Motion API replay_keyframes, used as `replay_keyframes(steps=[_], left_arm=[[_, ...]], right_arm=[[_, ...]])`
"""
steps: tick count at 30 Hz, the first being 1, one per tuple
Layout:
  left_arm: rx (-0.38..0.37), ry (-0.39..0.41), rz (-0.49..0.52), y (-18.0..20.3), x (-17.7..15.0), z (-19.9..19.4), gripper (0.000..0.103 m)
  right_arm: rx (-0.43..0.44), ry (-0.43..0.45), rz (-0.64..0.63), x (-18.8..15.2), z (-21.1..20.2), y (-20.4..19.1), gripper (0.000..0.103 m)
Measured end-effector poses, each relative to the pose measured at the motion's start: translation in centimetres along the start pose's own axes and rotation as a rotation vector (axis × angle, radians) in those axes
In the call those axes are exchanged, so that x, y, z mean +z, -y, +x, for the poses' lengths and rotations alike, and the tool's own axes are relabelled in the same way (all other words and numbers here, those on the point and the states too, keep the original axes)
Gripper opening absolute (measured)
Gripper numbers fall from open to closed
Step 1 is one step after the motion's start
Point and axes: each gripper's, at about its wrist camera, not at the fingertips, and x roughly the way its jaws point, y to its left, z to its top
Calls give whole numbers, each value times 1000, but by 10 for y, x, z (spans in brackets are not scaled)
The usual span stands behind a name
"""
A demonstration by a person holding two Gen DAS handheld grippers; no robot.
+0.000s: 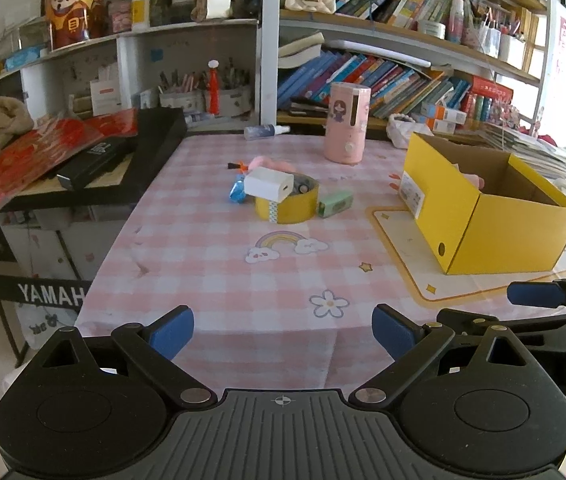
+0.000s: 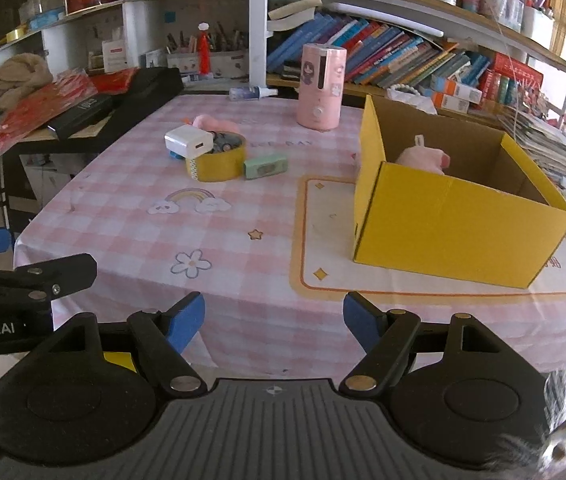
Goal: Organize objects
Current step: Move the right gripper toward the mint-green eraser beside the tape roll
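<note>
While both grippers hover apart and empty | left gripper [image 1: 283, 334] nearer: tape roll [image 1: 287, 204] cluster ahead | right gripper [image 2: 274, 322]: yellow box [image 2: 455, 224] ahead-right.

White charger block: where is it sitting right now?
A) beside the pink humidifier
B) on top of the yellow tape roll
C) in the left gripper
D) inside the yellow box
B: the white charger block rests across the rim of the yellow tape roll, with both grippers empty.
</note>
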Motion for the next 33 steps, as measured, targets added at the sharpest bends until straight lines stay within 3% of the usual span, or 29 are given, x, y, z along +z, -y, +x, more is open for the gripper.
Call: replay_keyframes(steps=[8, 33], left_arm=[[20, 2, -19, -9, 10, 17, 97], [71, -9, -102, -29, 71, 107, 97]], right_arm=[[26, 6, -16, 13, 20, -4, 74], [78, 5, -65, 98, 126, 6, 71]])
